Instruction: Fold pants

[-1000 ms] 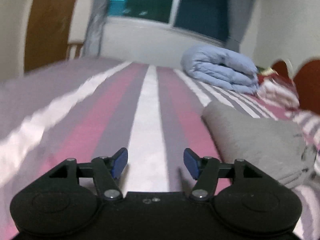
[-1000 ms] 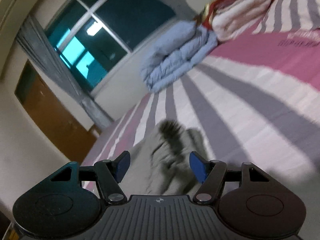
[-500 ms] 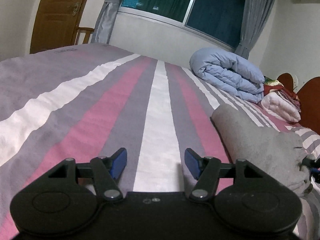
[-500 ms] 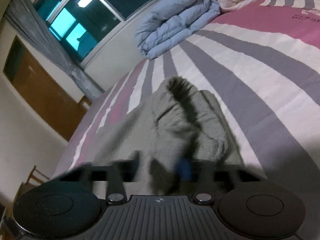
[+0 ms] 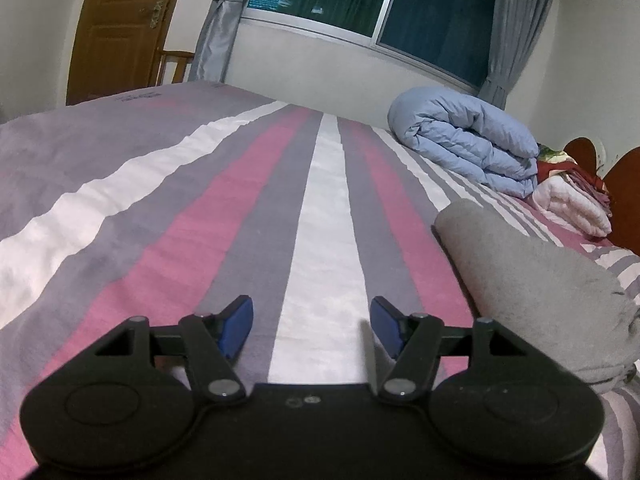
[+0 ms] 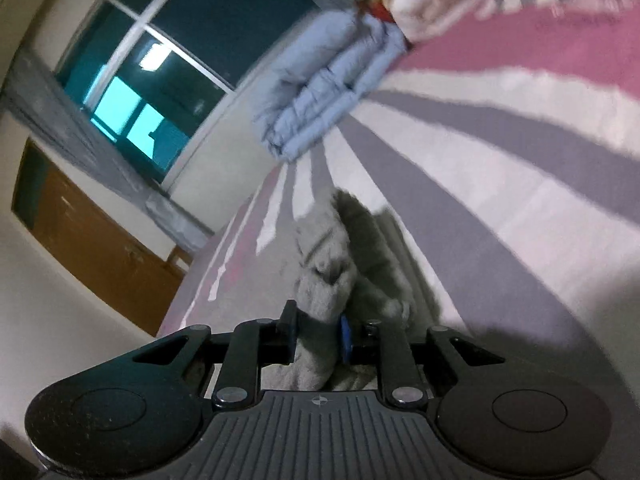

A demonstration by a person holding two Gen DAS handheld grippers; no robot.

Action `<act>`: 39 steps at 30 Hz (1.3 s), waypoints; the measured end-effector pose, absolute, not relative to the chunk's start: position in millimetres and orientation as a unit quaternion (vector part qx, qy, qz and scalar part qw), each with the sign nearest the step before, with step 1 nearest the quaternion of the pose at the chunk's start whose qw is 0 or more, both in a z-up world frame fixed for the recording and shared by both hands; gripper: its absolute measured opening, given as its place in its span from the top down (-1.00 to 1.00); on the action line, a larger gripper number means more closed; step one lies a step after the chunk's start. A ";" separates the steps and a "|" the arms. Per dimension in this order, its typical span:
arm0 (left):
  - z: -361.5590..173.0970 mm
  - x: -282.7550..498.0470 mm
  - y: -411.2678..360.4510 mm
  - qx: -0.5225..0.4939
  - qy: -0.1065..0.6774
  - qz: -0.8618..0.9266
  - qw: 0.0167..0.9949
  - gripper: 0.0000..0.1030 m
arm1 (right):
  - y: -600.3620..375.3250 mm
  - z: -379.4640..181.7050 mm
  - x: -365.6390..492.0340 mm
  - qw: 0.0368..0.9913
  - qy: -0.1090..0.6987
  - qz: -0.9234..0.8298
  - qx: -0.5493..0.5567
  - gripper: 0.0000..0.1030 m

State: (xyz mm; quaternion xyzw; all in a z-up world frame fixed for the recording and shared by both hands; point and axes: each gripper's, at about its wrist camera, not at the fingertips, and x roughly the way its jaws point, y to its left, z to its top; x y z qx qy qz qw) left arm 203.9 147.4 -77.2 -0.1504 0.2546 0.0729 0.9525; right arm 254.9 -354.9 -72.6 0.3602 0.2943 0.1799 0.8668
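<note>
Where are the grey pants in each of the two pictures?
Left wrist view: the grey pants lie at the right edge on the striped bed, beside the open left hand-held gripper, not between its fingers.
Right wrist view: bottom centre, bunched between the fingers of the right hand-held gripper.
Shared landmark: the folded blue duvet by the window.
</note>
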 end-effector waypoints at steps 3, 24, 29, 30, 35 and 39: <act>-77.4 203.5 147.4 -0.150 0.255 0.074 0.953 -0.11 | -362.9 -74.9 246.5 0.866 0.292 0.178 0.366 -0.09; -75.8 207.5 132.5 -0.094 0.271 0.061 0.956 -0.30 | -342.5 -104.5 284.4 0.824 0.346 0.184 0.409 -0.05; -76.1 208.0 130.5 -0.088 0.273 0.059 0.956 -0.31 | -341.6 -104.4 276.4 0.828 0.346 0.182 0.402 0.10; -76.0 208.2 131.5 -0.088 0.274 0.059 0.956 -0.32 | -342.4 -105.4 274.3 0.828 0.346 0.182 0.401 0.13; -76.8 208.1 130.8 -0.087 0.277 0.060 0.955 -0.32 | -350.1 -89.3 260.3 0.830 0.290 0.210 0.428 0.24; -77.7 208.0 130.6 -0.086 0.279 0.059 0.955 -0.34 | -358.9 -88.0 250.8 0.825 0.278 0.206 0.447 0.24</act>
